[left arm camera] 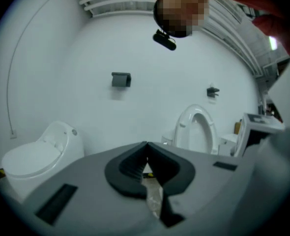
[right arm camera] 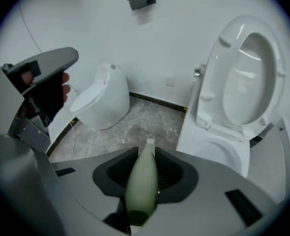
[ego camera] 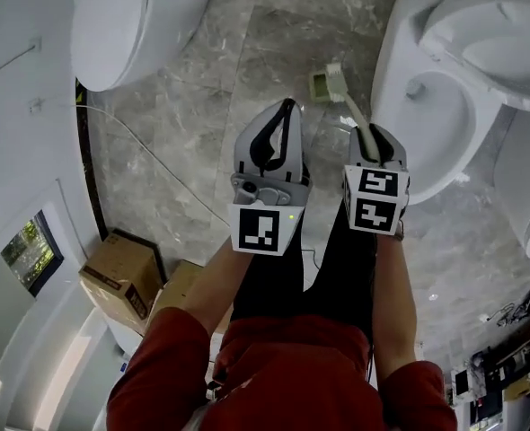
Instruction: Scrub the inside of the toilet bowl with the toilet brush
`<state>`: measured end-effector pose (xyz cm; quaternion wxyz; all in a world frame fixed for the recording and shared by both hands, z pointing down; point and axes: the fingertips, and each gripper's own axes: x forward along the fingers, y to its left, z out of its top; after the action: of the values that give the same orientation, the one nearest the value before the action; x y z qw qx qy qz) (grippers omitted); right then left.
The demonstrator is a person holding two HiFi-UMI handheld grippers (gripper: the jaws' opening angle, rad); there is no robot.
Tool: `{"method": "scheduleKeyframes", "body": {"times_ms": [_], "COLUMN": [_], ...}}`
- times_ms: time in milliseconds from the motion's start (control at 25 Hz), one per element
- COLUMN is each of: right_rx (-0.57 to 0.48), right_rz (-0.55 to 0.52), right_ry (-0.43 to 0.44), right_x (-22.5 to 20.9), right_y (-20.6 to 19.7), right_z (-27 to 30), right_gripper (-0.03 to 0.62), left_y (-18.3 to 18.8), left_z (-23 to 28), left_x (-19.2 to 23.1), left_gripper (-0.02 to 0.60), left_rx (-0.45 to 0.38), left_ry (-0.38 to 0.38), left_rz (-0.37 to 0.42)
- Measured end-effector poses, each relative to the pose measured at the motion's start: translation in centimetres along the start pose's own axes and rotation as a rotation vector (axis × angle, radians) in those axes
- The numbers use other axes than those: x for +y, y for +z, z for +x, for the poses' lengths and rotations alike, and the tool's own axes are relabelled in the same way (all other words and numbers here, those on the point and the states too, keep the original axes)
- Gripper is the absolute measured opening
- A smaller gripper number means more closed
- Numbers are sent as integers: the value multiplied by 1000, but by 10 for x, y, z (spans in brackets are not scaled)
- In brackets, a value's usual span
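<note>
Right tool point(right arm camera: 146, 154) around toilet brush point(right arm camera: 141, 186), handle end out of sight

Pale green toilet brush point(ego camera: 349, 106) head-down nr open white toilet bowl point(ego camera: 445, 128)

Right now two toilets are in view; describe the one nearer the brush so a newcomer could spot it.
On the marble floor, look to the right side of the head view, beside the right gripper shut on the green toilet brush. The toilet there shows its open bowl with seat and lid raised, whereas the other toilet, upper left, has its lid down.
</note>
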<state>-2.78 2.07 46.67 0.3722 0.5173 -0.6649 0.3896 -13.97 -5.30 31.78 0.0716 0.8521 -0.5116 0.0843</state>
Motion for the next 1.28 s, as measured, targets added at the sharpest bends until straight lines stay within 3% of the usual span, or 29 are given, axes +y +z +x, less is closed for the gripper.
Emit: {"method": "scheduleKeyframes", "body": {"times_ms": [320, 520, 640, 800, 920, 1000, 1160, 1280], "right_rx": [-247, -276, -245, -171, -114, -101, -108, -89], "right_rz": [86, 85, 70, -19, -127, -143, -90, 46], "right_ry": [-77, -118, -127, -108, -117, -136, -160, -143], "right_x": [-96, -173, -207, -229, -249, -263, -275, -257], "right_y": [11, -22, -49, -95, -125, -137, -160, -171], "right_z": [-194, -265, -269, -213, -147, -103, -35, -14], "right_gripper": [104, 104, 104, 103, 104, 103, 103, 103], "left_y": [121, 151, 148, 113, 57, 15, -54, -90], "left_z": [-8, -13, -10, 4, 29, 48, 73, 78], "left_x": [-123, -205, -236, -260, -267, -267, -266, -258], "left_gripper": [0, 0, 0, 0, 0, 0, 0, 0], "left_rx": [-102, -83, -56, -9, 30, 56, 107, 152], "left_ry": [-70, -86, -71, -88, -124, -151, -198, -212], "left_rz": [8, -27, -44, -28, -40, -57, -50, -68]}}
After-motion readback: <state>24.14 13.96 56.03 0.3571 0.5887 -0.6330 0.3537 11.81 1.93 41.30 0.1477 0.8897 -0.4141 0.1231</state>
